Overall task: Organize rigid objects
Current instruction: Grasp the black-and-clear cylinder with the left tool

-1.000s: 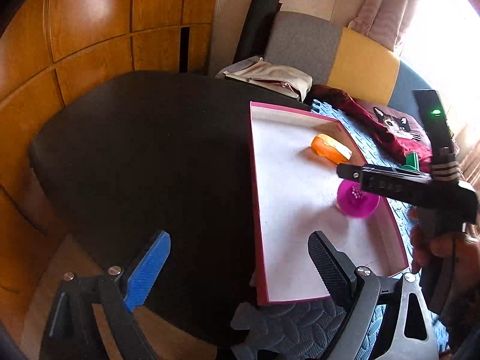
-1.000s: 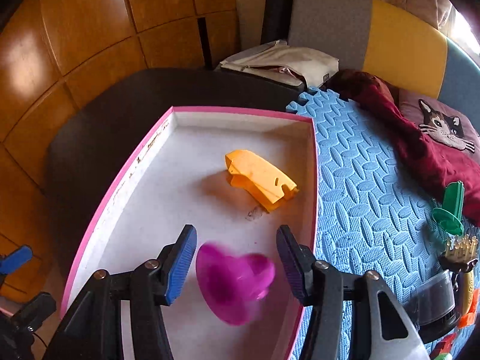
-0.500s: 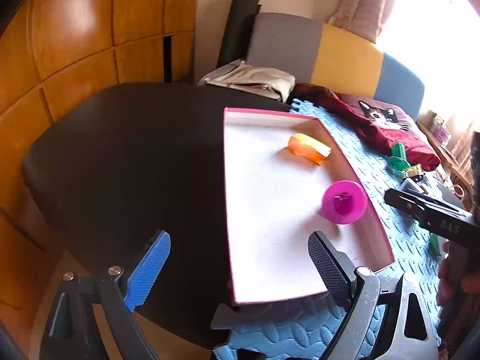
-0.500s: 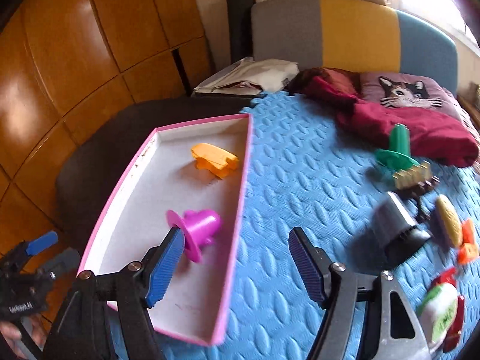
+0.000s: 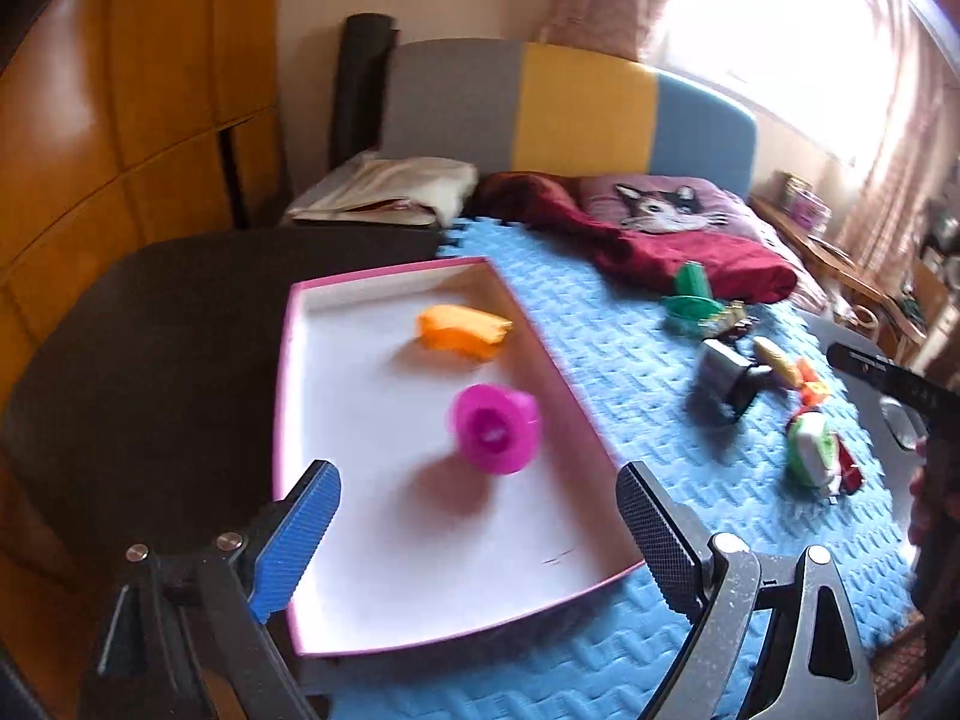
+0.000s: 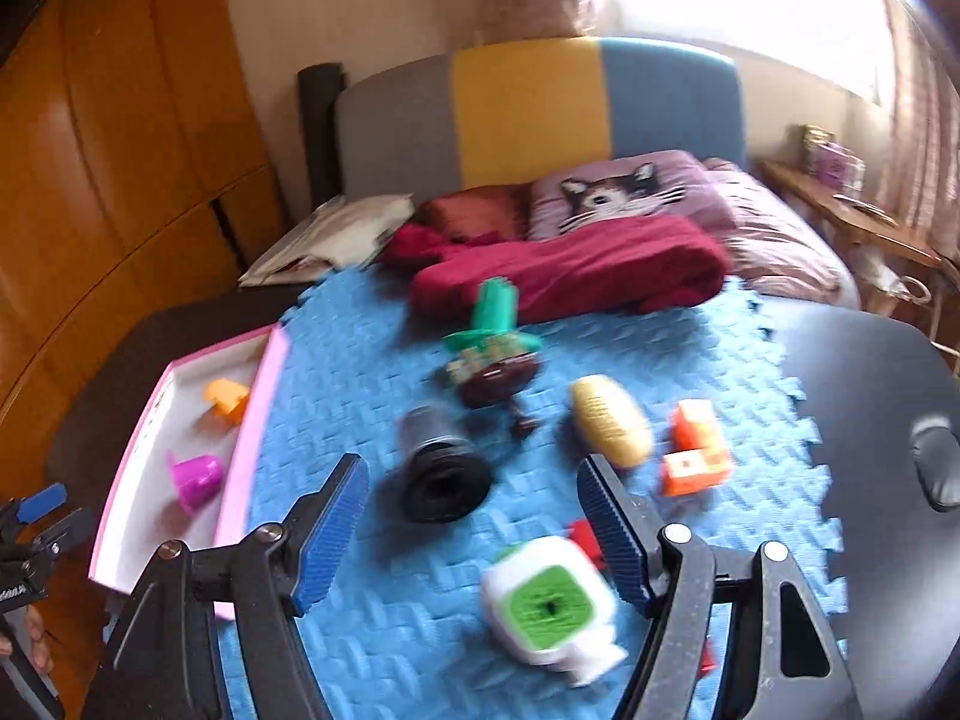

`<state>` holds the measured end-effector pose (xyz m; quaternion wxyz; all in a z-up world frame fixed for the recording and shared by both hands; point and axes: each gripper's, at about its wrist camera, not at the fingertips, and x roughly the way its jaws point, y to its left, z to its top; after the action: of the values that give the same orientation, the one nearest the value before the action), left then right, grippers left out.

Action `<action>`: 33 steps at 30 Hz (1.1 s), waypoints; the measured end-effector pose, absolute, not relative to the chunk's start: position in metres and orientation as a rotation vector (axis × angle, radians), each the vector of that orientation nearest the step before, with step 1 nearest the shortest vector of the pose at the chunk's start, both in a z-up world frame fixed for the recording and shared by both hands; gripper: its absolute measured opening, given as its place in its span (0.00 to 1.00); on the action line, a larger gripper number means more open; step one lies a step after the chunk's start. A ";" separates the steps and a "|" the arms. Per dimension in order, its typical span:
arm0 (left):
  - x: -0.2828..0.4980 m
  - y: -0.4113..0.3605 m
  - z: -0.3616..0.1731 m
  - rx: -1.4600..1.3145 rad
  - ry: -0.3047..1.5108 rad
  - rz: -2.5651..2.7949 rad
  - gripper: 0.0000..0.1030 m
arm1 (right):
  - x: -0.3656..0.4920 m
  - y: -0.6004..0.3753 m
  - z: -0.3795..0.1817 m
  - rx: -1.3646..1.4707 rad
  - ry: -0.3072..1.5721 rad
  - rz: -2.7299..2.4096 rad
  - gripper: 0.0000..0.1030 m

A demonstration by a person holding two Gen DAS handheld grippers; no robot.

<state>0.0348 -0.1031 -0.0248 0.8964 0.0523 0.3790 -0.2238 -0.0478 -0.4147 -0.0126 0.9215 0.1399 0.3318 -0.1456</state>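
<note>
A white tray with a pink rim holds an orange piece and a magenta cup lying on its side. My left gripper hangs open over the tray's near end, nothing between its fingers. My right gripper is open above the blue foam mat, empty. Just beyond it lies a black cylinder; a white-and-green cube sits under its right finger. A yellow oval, orange blocks, a green piece and a brown brush lie further off.
The mat covers part of a dark round table, where a mouse sits at the right. A red cloth and a cat cushion lie behind the toys, against a sofa back. Wooden panels stand at the left.
My right gripper let go of the magenta cup in the tray and swung right, out over the mat and the loose toys. My left gripper shifted right, over the tray.
</note>
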 end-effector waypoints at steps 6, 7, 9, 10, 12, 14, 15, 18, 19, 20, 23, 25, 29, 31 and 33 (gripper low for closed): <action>0.037 -0.161 -0.022 0.154 0.803 -0.604 0.91 | -0.063 -0.469 -0.017 0.347 0.637 -0.421 0.72; 0.036 -0.174 -0.022 0.182 0.797 -0.637 0.91 | -0.065 -0.476 -0.020 0.360 0.630 -0.429 0.72; 0.035 -0.197 -0.025 0.244 0.782 -0.680 0.91 | -0.068 -0.489 -0.025 0.396 0.615 -0.440 0.72; 0.036 -0.211 -0.028 0.280 0.785 -0.705 0.91 | -0.070 -0.495 -0.029 0.423 0.608 -0.438 0.72; 0.038 -0.236 -0.035 0.338 0.792 -0.746 0.91 | -0.072 -0.507 -0.035 0.479 0.621 -0.433 0.72; 0.043 -0.257 -0.041 0.371 0.798 -0.780 0.91 | -0.074 -0.511 -0.033 0.507 0.603 -0.418 0.72; 0.046 -0.269 -0.045 0.382 0.809 -0.806 0.91 | -0.076 -0.511 -0.033 0.514 0.593 -0.411 0.72; 0.055 -0.298 -0.055 0.408 0.827 -0.847 0.91 | -0.076 -0.511 -0.034 0.531 0.605 -0.392 0.72; 0.057 -0.306 -0.058 0.422 0.831 -0.857 0.91 | -0.075 -0.509 -0.034 0.530 0.610 -0.387 0.72; 0.058 -0.313 -0.061 0.435 0.834 -0.861 0.91 | -0.074 -0.508 -0.034 0.523 0.613 -0.382 0.72; 0.062 -0.332 -0.068 0.464 0.826 -0.892 0.91 | -0.073 -0.504 -0.033 0.504 0.614 -0.377 0.72; 0.066 -0.343 -0.073 0.492 0.827 -0.912 0.91 | -0.072 -0.502 -0.032 0.496 0.610 -0.372 0.72; 0.075 -0.355 -0.081 0.511 0.820 -0.930 0.91 | -0.072 -0.503 -0.032 0.505 0.610 -0.365 0.72; 0.080 -0.359 -0.085 0.506 0.822 -0.937 0.91 | -0.071 -0.503 -0.032 0.506 0.612 -0.363 0.72; 0.084 -0.363 -0.094 0.512 0.852 -0.951 0.73 | -0.069 -0.503 -0.033 0.503 0.618 -0.359 0.72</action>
<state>0.0843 -0.3633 -0.0940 0.7726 0.2363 0.3931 -0.4389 -0.0692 -0.5029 -0.0326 0.9060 0.2437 0.2992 -0.1740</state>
